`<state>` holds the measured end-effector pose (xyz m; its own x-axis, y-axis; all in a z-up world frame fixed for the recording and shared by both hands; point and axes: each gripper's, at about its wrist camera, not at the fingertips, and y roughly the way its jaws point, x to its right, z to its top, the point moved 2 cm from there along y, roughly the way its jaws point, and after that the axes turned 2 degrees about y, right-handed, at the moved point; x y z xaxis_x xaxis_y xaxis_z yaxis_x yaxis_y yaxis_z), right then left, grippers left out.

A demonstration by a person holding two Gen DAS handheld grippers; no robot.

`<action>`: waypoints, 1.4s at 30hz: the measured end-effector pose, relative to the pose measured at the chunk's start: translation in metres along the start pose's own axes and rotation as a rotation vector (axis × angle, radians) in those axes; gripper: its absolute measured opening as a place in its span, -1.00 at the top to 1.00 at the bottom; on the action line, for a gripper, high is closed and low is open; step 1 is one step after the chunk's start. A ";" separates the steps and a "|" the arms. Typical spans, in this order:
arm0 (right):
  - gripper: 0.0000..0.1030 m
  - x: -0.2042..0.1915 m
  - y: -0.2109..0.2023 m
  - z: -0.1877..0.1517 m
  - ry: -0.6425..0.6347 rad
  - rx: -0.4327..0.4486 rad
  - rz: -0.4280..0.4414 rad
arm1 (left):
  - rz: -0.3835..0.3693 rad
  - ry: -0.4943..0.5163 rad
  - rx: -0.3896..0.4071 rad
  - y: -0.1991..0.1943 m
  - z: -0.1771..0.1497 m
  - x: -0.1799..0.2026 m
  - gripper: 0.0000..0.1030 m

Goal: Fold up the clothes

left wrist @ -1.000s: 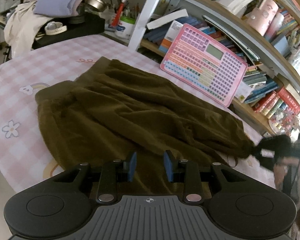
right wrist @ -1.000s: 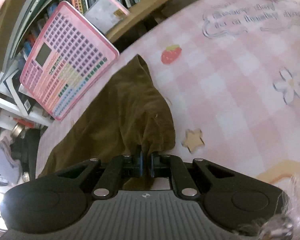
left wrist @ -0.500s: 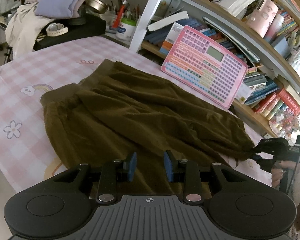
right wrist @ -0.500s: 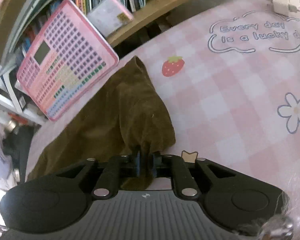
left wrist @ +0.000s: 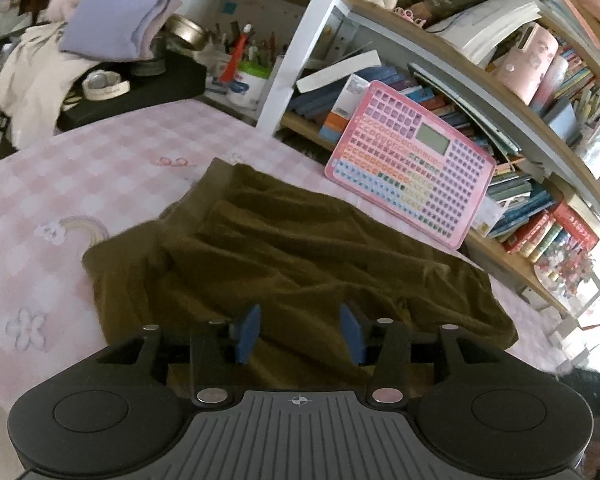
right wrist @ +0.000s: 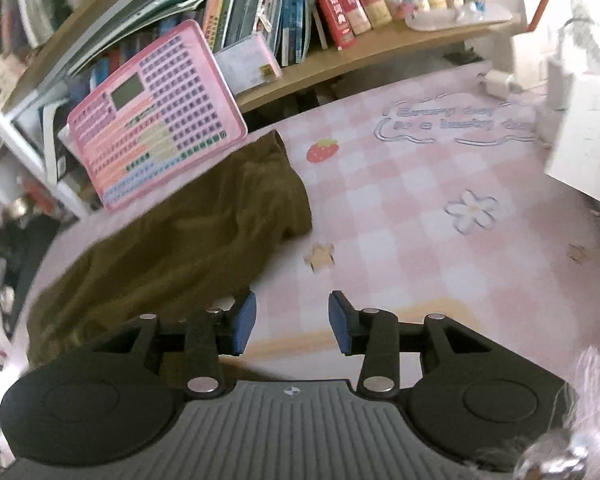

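An olive-brown garment (left wrist: 284,256) lies rumpled on the pink checked cloth (left wrist: 100,168), its waistband end at the left. My left gripper (left wrist: 299,334) is open and empty, hovering over the garment's near edge. In the right wrist view the garment's other end (right wrist: 204,232) lies loose on the cloth (right wrist: 412,208). My right gripper (right wrist: 292,328) is open and empty, to the right of and apart from the garment.
A pink keyboard toy (left wrist: 412,164) leans against the bookshelf (left wrist: 500,92) just behind the garment; it also shows in the right wrist view (right wrist: 152,120). A black box with clothes piled on it (left wrist: 112,60) stands at the far left. White papers (right wrist: 584,128) lie at the right.
My right gripper has let go of the garment's end and opened, drawing back to the right. The garment's right end has dropped onto the cloth. My left gripper has opened wider.
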<state>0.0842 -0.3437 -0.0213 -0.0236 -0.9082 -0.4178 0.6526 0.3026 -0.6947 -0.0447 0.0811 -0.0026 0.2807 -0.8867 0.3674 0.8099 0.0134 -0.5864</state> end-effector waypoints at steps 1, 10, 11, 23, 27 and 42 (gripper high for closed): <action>0.27 -0.001 -0.007 -0.007 -0.012 0.008 -0.013 | -0.011 0.006 -0.001 0.002 0.004 -0.003 0.12; 0.27 -0.024 -0.040 -0.065 0.049 0.033 -0.132 | -0.101 0.060 -0.026 0.009 0.027 -0.034 0.04; 0.27 -0.027 -0.044 -0.072 0.056 0.036 -0.145 | -0.108 0.063 -0.029 0.010 0.029 -0.038 0.04; 0.27 -0.055 -0.075 -0.140 0.136 0.080 -0.297 | -0.181 0.108 -0.075 0.015 0.043 -0.087 0.04; 0.25 -0.059 -0.078 -0.155 0.142 0.077 -0.348 | -0.181 0.097 -0.089 0.015 0.042 -0.105 0.04; 0.18 -0.064 -0.070 -0.171 0.038 0.015 -0.464 | -0.126 0.013 -0.062 0.006 0.045 -0.153 0.04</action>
<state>-0.0891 -0.2578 -0.0462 -0.3432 -0.9353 -0.0861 0.5772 -0.1376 -0.8049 -0.0596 0.2375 -0.0296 0.1719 -0.8853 0.4320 0.8046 -0.1268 -0.5801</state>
